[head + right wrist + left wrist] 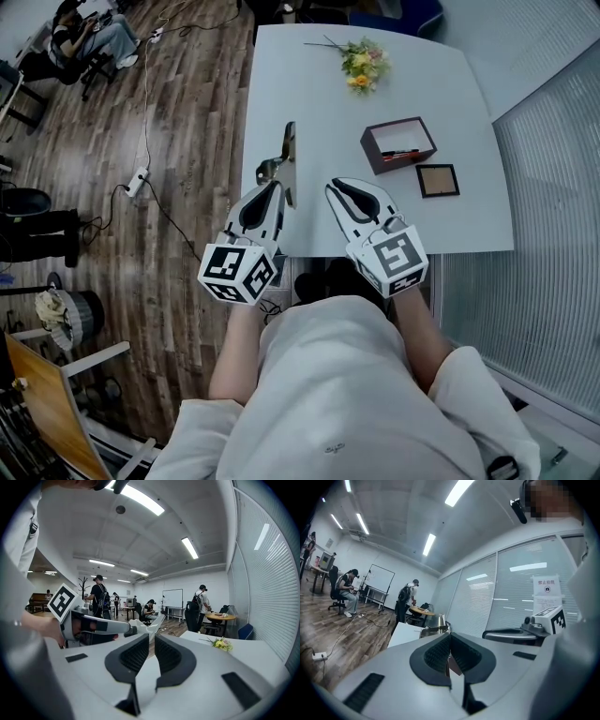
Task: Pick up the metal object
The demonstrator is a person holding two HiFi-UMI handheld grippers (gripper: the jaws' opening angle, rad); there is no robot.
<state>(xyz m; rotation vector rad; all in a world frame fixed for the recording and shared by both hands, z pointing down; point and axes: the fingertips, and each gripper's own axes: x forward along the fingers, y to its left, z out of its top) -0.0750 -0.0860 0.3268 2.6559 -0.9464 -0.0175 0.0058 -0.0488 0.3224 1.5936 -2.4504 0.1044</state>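
Both tongs reach in over the desk's [319, 103] near edge in the head view. My left tongs [274, 187] meet the metal object [290, 157] just inside the desk's left edge, toward the near left corner. It is a long, thin, grey strip running along that edge, with a rounded shiny part bulging from its left side. My right tongs [337, 186] sit beside it, apart from it, holding nothing. From up here I cannot tell whether the object rests on the desk or hangs above it. Its near end is covered by my left tongs.

Looking along the left gripper view, I see the pads pressed together on a thin edge of the metal object. Only a bright curved rim of it pokes out above the tips; the rest is lost behind the jaws.

Over in the right gripper view, a narrow gap stands between the jaws, with nothing in it. Past them, to the left, the object shows as a pale slanted blade at the end of my left tongs, its shape hard to make out. Flowers [220, 644] lie near the desk's far edge.
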